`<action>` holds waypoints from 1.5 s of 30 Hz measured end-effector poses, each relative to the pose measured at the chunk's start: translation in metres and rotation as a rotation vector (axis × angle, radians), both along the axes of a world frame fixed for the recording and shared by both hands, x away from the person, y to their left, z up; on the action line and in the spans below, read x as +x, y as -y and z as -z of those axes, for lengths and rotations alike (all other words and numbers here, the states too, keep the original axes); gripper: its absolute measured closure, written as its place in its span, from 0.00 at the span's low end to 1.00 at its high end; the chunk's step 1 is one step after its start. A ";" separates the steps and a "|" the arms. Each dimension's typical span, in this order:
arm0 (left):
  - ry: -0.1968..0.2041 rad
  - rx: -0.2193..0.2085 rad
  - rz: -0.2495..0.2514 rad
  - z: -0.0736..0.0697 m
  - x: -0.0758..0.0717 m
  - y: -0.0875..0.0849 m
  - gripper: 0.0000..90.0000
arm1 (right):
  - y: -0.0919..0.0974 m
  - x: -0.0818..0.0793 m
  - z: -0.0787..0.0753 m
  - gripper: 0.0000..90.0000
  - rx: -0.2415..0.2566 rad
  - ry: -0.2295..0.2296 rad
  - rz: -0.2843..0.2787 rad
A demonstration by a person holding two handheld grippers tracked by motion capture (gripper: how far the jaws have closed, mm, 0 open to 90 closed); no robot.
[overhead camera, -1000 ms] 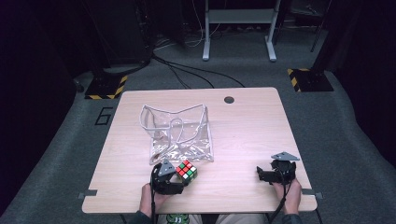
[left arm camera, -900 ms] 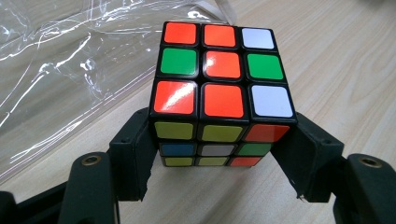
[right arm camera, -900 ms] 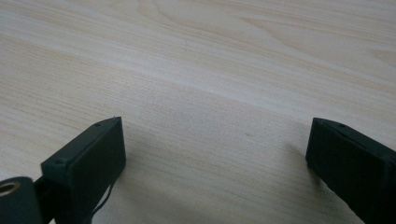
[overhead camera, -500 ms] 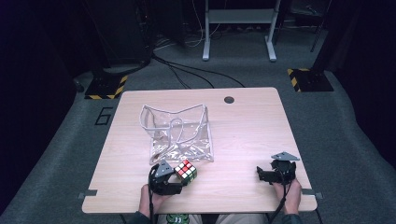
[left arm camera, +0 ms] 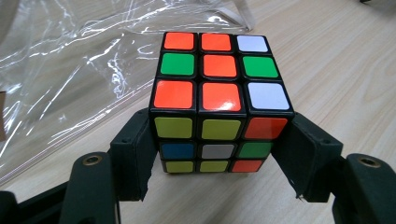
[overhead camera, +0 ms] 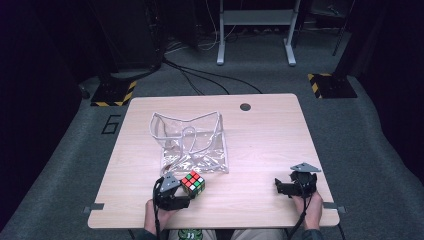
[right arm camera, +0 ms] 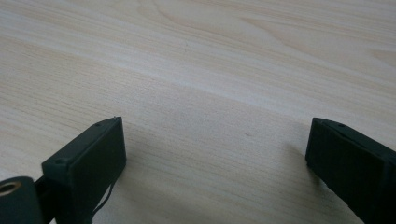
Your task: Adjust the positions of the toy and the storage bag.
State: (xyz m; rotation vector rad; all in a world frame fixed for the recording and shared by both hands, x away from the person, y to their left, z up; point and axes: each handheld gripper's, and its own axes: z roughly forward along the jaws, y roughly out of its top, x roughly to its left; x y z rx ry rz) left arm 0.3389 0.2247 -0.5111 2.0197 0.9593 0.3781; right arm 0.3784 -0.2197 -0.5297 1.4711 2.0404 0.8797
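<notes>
A scrambled Rubik's cube [overhead camera: 192,183] stands on the wooden table [overhead camera: 265,140] near its front edge, just in front of a clear plastic bag [overhead camera: 190,145]. My left gripper [overhead camera: 191,188] lies low on the table with the cube [left arm camera: 219,93] between its jaws. Both pads [left arm camera: 135,154] press on the cube's lower sides, so my left gripper [left arm camera: 219,156] is shut on it. The bag [left arm camera: 70,70] lies crumpled right behind the cube. At the front right my right gripper [overhead camera: 279,187] rests open. Nothing but bare wood lies between the jaws of my right gripper [right arm camera: 215,154].
A round cable hole [overhead camera: 245,106] sits near the table's far edge. Beyond the table lie a grey floor with cables [overhead camera: 200,75] and a metal stand [overhead camera: 255,30]. Bare wood stretches between the two grippers.
My left gripper and the cube have shifted slightly to the left along the front edge. The right gripper has not moved.
</notes>
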 end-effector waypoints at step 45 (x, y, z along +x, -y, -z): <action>-0.033 -0.053 -0.132 0.003 0.000 -0.042 0.17 | 0.000 0.000 0.000 0.05 0.000 0.002 0.002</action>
